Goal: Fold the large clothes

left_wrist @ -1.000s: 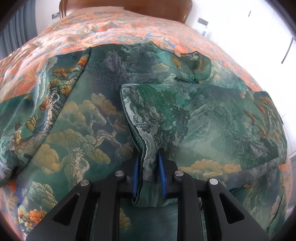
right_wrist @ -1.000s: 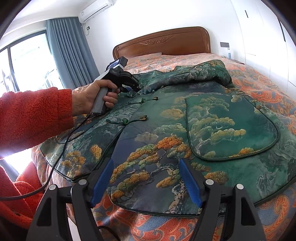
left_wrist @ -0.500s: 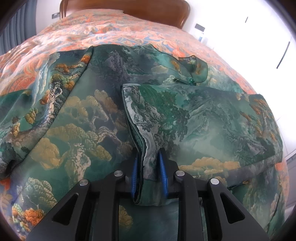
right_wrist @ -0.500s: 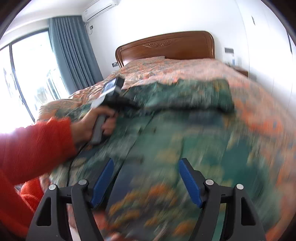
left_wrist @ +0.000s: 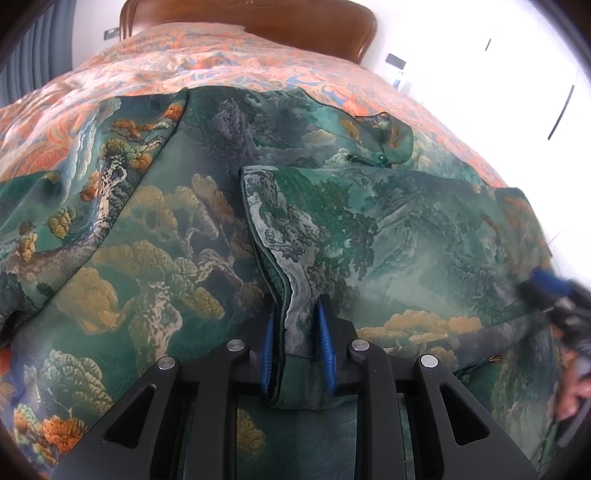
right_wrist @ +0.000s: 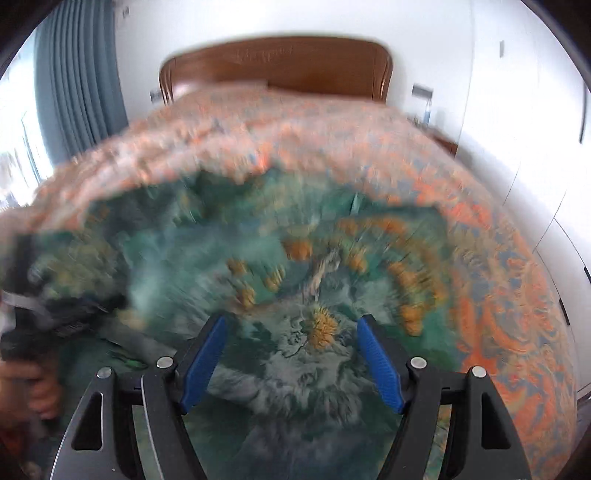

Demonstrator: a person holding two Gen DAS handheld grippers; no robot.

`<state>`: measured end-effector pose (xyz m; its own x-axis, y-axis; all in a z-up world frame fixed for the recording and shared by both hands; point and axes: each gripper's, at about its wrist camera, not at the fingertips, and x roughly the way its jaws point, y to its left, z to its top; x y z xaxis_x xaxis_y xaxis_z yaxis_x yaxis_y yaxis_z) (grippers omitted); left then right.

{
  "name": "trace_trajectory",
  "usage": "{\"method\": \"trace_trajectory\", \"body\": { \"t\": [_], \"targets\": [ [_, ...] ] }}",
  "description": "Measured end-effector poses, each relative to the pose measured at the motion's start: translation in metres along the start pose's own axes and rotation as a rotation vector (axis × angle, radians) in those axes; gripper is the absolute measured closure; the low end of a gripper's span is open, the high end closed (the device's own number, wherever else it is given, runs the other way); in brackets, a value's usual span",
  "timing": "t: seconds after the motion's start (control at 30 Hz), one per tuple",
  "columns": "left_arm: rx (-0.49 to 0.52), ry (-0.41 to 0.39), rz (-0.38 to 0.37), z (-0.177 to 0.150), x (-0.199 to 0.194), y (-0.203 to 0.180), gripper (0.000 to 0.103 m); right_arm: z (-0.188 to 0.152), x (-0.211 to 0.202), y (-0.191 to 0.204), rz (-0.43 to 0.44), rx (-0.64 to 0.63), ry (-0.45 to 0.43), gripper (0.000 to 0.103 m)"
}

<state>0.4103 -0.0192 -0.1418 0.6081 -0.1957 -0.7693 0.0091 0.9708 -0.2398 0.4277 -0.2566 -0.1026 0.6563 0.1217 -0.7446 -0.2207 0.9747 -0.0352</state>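
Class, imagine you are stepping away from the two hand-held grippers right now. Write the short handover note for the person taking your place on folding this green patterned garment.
Left gripper: shut on a folded edge of the green garment, low over the bed.
Right gripper: open, nothing between its pads, above the garment; that view is blurred.
Garment: spread on the orange bedspread, collar toward the headboard.
Done: one side panel is folded across the middle.
Left: probably set that edge down flat, fold the other side in, then fold lengthwise. How much hangs off the near edge cannot be seen.
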Motion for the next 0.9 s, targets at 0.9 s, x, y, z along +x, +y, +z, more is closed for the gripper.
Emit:
{"method": "trace_trajectory", "body": {
  "t": [0.9],
  "targets": [
    [-0.017,-0.016,-0.031,-0.002,0.007,0.008,0.079,-0.029,0.068,-0.003,-0.021,0.01,0.074,0.028]
  ]
}}
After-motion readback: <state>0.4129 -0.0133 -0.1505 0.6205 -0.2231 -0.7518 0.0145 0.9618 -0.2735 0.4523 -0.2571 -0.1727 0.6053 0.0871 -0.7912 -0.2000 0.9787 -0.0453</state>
